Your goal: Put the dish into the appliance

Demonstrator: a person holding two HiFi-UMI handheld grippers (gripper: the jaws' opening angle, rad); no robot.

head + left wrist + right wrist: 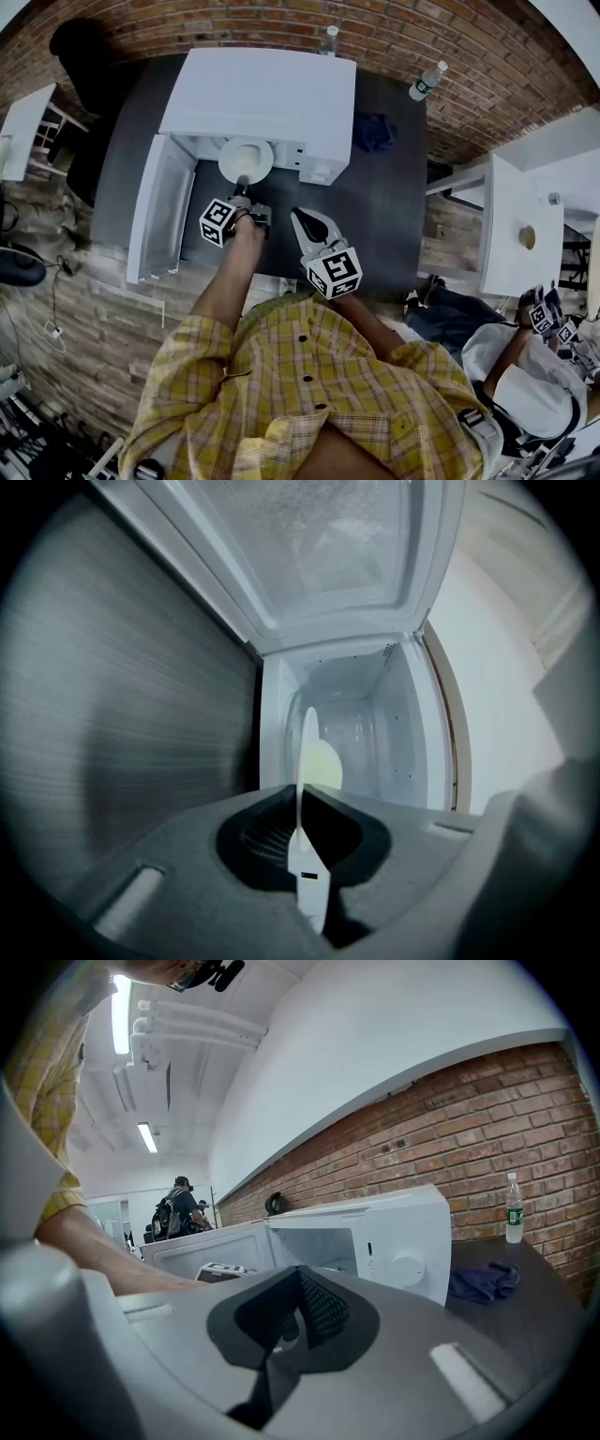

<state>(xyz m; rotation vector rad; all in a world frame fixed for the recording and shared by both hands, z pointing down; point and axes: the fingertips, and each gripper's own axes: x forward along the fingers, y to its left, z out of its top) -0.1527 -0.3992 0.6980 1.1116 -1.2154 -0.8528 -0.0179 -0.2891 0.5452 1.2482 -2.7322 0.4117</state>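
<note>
So, left gripper (242,202) is pinching the white dish (246,159) by its rim at the mouth of the open microwave (272,94); right gripper (302,223) is closed and empty over the counter (394,206).

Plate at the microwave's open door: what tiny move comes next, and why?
Probably ease the plate straight forward into the microwave. The left gripper pinches its rim, the door stands wide open, and the plate is only at the opening.
</note>
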